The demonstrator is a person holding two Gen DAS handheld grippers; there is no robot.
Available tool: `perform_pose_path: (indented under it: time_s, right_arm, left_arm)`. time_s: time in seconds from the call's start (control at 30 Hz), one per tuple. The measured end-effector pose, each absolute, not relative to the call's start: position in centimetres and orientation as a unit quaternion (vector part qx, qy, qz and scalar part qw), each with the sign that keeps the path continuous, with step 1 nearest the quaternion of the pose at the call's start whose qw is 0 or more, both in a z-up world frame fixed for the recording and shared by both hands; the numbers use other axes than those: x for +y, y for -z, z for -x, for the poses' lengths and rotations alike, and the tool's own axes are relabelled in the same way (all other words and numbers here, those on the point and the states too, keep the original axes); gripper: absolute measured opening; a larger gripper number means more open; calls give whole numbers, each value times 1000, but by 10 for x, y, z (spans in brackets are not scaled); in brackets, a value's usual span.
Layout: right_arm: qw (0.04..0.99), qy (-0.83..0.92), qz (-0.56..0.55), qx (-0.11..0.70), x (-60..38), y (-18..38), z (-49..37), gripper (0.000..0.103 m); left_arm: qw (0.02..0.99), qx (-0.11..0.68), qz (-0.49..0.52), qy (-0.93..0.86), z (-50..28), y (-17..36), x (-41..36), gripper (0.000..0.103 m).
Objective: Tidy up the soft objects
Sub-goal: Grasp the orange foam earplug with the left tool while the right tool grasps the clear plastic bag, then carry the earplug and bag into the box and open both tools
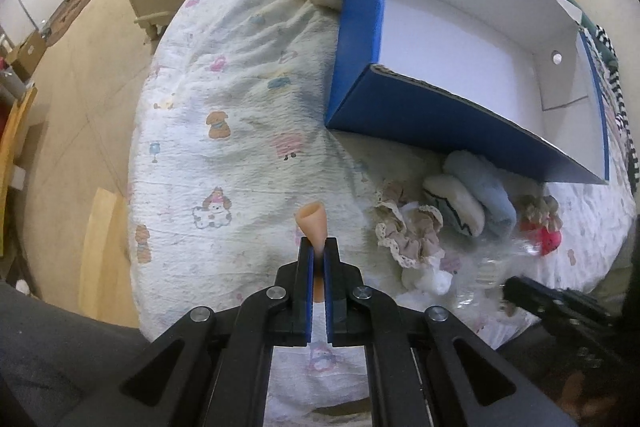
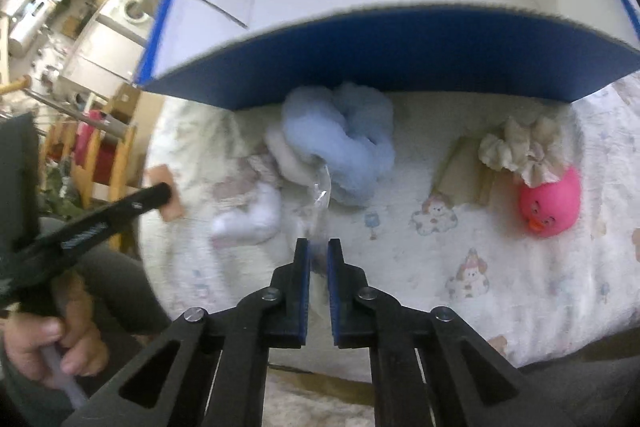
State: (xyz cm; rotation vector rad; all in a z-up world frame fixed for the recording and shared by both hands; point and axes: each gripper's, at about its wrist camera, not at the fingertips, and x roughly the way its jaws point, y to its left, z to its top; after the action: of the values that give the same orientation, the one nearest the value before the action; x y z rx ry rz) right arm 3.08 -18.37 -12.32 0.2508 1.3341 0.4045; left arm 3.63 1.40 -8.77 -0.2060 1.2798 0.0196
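Left fingers (image 1: 319,247) pinch a peach rubbery cone (image 1: 312,223) above the bed (image 1: 224,75); right fingers (image 2: 319,247) clamp clear crinkly plastic wrap (image 2: 322,193) trailing from the blue fluffy scrunchie (image 2: 352,139). Likely light and squashy, wrap slippery; better gripped on the plush. Blue box (image 1: 420,111) sits empty beside the pile.

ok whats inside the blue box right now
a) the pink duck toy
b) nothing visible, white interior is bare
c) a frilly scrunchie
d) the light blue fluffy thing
b: the blue box shows only its bare white inside in both views, while the soft items lie on the bedspread outside it.
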Motion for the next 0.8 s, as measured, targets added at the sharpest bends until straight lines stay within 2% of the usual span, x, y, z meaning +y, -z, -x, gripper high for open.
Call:
perform_pose_path:
  time_s: [0.4,0.6,0.8]
  right_arm:
    - [800,-225,-163,532,-208,47,-30,7]
    - [822,-218,-169,498,-227,22,-55,7]
    - [839,-195,-176,477,-240,11,-94,7]
  left_arm:
    - [826,556,95,20,-49,29,-3,4]
    - [844,531,68,36,-86,1,-22,4]
    - [852,521,33,46,-132,-5,-44,4]
